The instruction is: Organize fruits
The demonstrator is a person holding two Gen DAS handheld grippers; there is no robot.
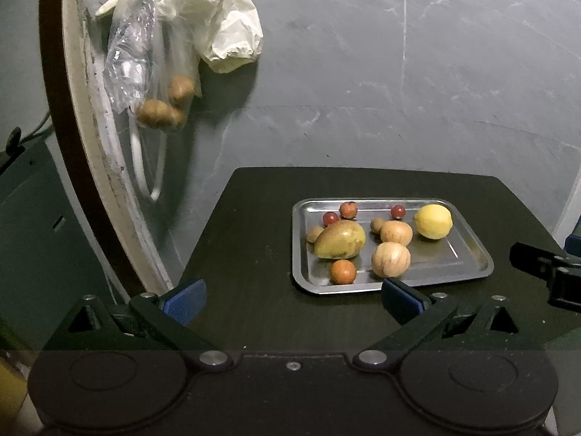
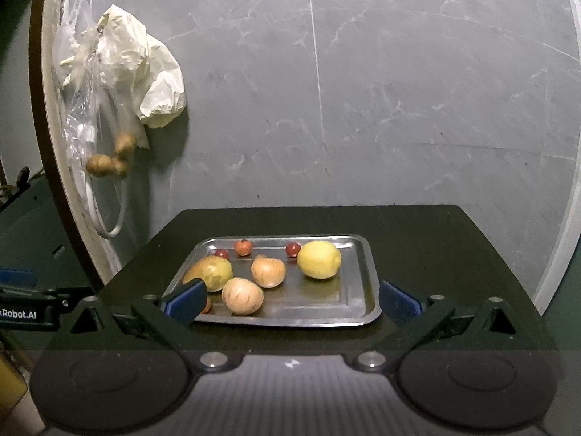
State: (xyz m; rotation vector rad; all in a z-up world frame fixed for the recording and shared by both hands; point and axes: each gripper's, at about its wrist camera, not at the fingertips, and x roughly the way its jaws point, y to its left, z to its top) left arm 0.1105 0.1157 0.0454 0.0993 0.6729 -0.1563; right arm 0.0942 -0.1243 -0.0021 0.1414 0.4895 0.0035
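A steel tray (image 1: 468,254) (image 2: 363,283) lies on a dark table (image 1: 254,239) (image 2: 435,247). On it are a green-yellow mango (image 1: 340,239) (image 2: 212,270), a yellow lemon (image 1: 433,221) (image 2: 319,259), two tan round fruits (image 1: 391,259) (image 2: 242,295), and several small red and orange fruits (image 1: 343,271). My left gripper (image 1: 293,299) is open, hovering short of the tray's near left edge, nothing between its pads. My right gripper (image 2: 290,299) is open too, its blue pads (image 2: 186,299) flanking the tray's near edge, holding nothing.
Plastic bags (image 1: 174,32) (image 2: 120,72) holding brown kiwi-like fruits (image 1: 163,109) (image 2: 109,160) hang on the grey wall at the left, beside a door frame (image 1: 94,145). The right gripper's body (image 1: 552,272) shows at the right edge of the left wrist view.
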